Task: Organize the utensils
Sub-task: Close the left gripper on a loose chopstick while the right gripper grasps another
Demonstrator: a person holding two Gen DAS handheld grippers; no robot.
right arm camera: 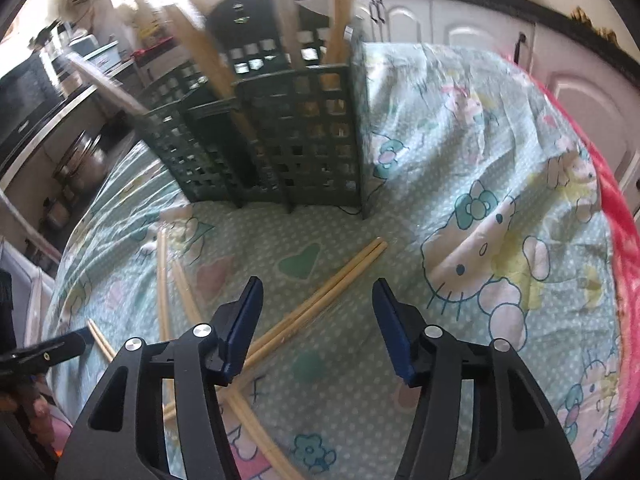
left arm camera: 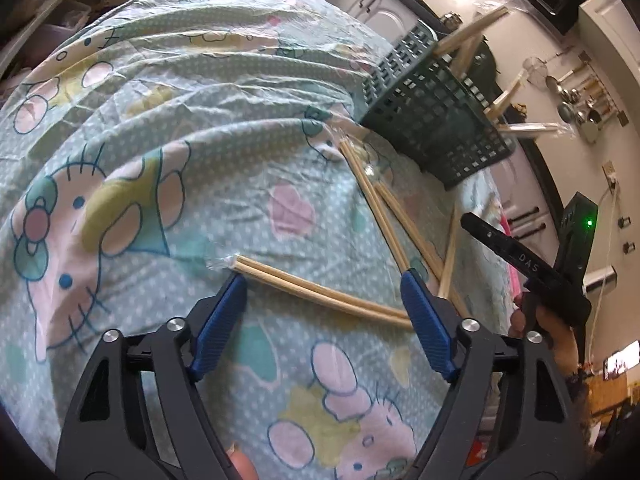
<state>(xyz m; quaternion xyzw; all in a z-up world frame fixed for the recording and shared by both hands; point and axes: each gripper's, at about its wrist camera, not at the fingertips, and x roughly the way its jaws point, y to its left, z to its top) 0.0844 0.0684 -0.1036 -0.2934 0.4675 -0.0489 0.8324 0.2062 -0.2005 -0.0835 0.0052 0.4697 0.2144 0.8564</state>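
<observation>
Your left gripper has matte black plastic arms with silver rivets and ribbed blue pads, and its jaws stand apart over a pair of pale wooden chopsticks lying across the gap, neither pad pressing on them. That pair is thin and square-ended, and a bit of clear plastic wrapper crinkles at its left tip. It lies on a wrinkled cotton sheet, mint green with small white dots and a printed cartoon cat in pink, yellow and teal. More wrapped chopsticks lie crossed on the sheet just beyond, reaching towards a dark green plastic basket with a square-hole lattice wall. Several more chopsticks stand in the basket, leaning out over its rim, some with clear wrap on their upper ends. At the right edge of the left wrist view your other hand holds the second black tool, and white letters on its arm read "DAS"; a green light glows on the block behind it. Your right gripper, of the same black and blue build, also has its jaws apart, hovering over another chopstick pair that runs diagonally between them without touching either pad. From this side the basket shows separate upright compartments, with sticks rising from at least two of them. A fuzzy pink blanket edges the sheet on the right.
</observation>
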